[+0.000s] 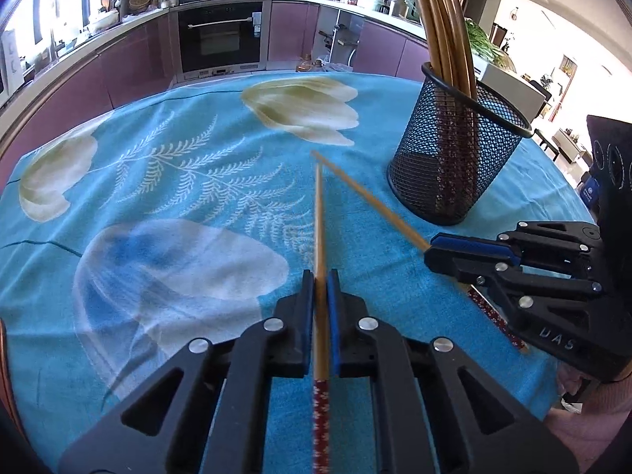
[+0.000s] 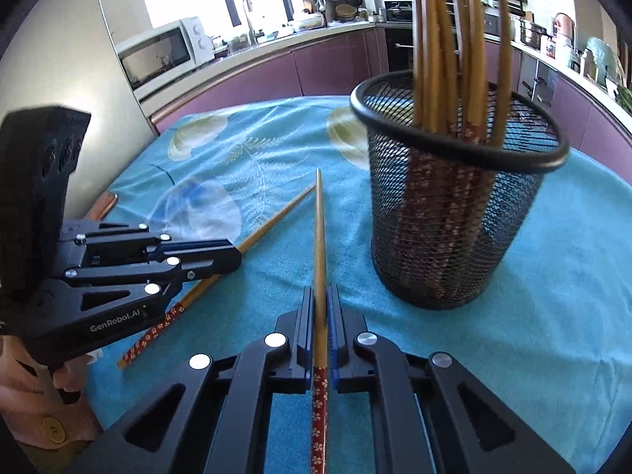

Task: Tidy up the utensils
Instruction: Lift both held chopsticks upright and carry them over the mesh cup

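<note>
In the left wrist view my left gripper (image 1: pixel 320 278) is shut on a bamboo chopstick (image 1: pixel 319 229) with a red flowered handle, its tip pointing away over the blue cloth. To its right, my right gripper (image 1: pixel 428 251) is shut on a second chopstick (image 1: pixel 367 197) of the same kind. The right wrist view shows the same: right gripper (image 2: pixel 320 294) clamps its chopstick (image 2: pixel 320 233), and left gripper (image 2: pixel 237 254) clamps the other chopstick (image 2: pixel 276 221). The two tips nearly meet. A black mesh holder (image 1: pixel 458 150) (image 2: pixel 454 217) with several chopsticks stands just right of both.
The table wears a blue flowered cloth (image 1: pixel 177 181); its far edge (image 1: pixel 276 75) faces purple kitchen cabinets and an oven (image 1: pixel 221 35). A microwave (image 2: pixel 158 55) sits on the counter at the left. A person's hand (image 2: pixel 23 379) holds the left gripper.
</note>
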Available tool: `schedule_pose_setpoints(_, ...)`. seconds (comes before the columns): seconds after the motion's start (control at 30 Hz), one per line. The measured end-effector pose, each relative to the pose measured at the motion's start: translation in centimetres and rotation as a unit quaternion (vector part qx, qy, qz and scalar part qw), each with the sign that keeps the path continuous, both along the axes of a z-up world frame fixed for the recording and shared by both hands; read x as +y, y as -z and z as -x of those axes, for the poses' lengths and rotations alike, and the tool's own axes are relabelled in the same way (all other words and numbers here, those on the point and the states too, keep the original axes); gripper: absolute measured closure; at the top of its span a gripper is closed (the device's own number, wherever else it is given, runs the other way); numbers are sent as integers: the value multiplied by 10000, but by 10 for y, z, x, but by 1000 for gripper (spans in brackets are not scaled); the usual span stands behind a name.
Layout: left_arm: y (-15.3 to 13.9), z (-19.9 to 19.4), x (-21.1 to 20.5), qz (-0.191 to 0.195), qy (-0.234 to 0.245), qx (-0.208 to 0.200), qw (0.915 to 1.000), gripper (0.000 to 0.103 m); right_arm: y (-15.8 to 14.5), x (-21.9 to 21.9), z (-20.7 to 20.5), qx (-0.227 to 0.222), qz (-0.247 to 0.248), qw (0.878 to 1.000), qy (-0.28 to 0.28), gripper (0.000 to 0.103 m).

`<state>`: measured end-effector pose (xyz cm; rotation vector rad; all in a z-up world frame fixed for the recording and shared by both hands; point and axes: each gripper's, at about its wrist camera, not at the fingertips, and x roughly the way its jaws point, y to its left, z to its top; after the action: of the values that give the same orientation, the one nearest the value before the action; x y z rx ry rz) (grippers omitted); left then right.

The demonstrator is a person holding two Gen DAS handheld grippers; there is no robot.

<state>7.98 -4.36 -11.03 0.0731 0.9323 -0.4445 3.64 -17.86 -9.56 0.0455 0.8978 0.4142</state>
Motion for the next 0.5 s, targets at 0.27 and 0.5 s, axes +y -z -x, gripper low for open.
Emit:
schedule_pose_setpoints(0.27, 1, 7, -5, -69, 91, 1, 9999, 96, 2, 11, 1, 159, -97, 9992, -357, 97)
schedule_pose_setpoints(0.5, 3, 3, -13, -304, 288, 21, 9991, 92, 7, 16, -2, 225, 89, 9990, -365, 97)
